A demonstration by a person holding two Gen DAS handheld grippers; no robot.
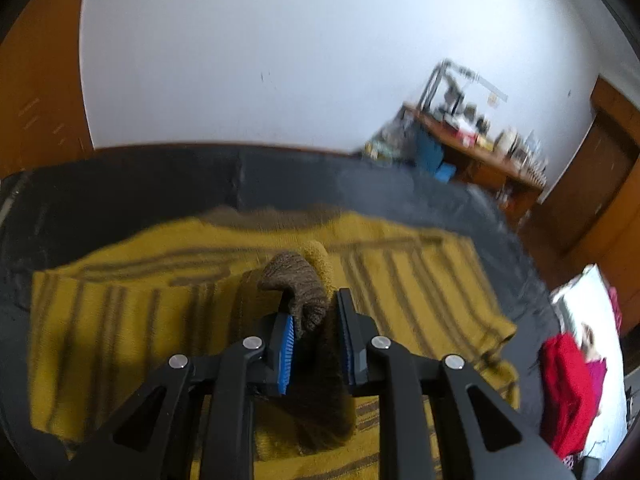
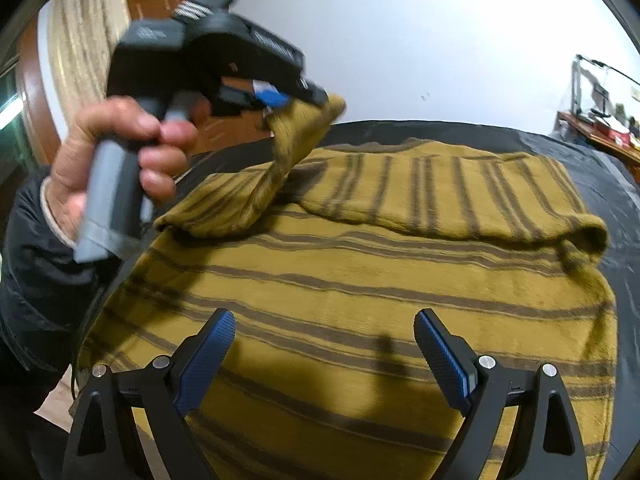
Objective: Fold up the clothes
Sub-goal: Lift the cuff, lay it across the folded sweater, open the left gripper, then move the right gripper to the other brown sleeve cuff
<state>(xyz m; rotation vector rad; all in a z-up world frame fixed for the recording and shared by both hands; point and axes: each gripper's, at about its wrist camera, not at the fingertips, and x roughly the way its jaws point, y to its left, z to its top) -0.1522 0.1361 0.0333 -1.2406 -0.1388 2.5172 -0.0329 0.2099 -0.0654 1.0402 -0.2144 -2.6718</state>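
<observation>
Mustard striped sweater [image 2: 360, 288] spread flat on dark table [image 2: 560, 140], one sleeve already folded across the chest. Left gripper [image 1: 314, 328] narrowed on the brown ribbed cuff [image 1: 298, 280], lifting the other sleeve [image 2: 280, 160] clear of the body. Right gripper [image 2: 324, 356] spread wide, empty, hovering over the lower body panel. Knit judged soft, limp, fairly thick, prone to sag and stretch; best taken at cuff, hem or shoulder seam. Left wrist view alone showing the cuff between the pads; right wrist view alone showing the person's hand [image 2: 116, 152] on the handle and the draped sleeve.
</observation>
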